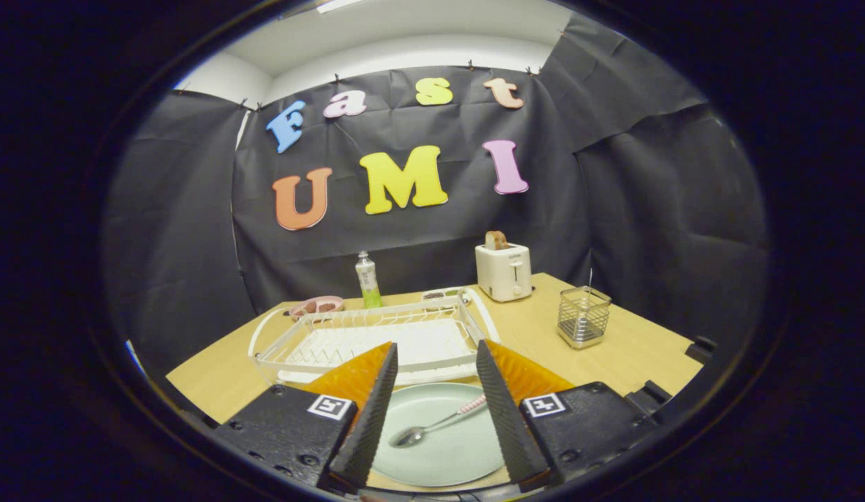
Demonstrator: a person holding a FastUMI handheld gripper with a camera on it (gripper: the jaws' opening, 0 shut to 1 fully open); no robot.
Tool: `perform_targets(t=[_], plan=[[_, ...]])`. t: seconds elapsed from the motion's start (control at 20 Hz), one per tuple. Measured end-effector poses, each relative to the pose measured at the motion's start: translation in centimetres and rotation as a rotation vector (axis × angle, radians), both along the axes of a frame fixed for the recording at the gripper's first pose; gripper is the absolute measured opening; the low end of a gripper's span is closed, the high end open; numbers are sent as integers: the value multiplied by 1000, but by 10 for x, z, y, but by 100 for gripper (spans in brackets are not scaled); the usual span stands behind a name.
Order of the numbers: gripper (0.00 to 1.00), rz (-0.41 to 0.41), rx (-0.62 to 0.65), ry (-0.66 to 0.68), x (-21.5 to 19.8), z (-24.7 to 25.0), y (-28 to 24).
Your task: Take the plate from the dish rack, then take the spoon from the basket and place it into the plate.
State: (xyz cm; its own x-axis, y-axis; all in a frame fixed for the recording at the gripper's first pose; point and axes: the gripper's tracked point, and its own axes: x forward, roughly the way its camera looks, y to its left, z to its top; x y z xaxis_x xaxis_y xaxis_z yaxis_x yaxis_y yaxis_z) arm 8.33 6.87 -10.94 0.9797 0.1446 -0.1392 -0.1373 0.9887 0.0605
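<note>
Round pale-green plate (446, 446) w/ metal spoon (435, 423), pink handle, lying in it; white wire dish rack (376, 338) just beyond plate; gripper (435, 362) open, empty, over plate.

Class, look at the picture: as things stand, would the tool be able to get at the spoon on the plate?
Probably yes. The tool is open, its fingers spread to either side of the spoon, which lies uncovered on the plate between them. Nothing blocks the way down.
</note>
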Motion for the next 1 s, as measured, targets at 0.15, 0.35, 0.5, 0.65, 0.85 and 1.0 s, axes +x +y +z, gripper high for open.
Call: perform_targets(t=[0.15, 0.35, 0.5, 0.65, 0.85, 1.0], plan=[[86, 26, 12, 5, -12, 10, -9], [100, 62, 8, -10, -31, 26, -20], [100, 56, -14, -28, -40, 39, -35], [100, 18, -80, -44, -47, 43, -55], [100, -10, -75, -34, -46, 46, -79], [100, -37, -31, -29, -40, 54, -96]])
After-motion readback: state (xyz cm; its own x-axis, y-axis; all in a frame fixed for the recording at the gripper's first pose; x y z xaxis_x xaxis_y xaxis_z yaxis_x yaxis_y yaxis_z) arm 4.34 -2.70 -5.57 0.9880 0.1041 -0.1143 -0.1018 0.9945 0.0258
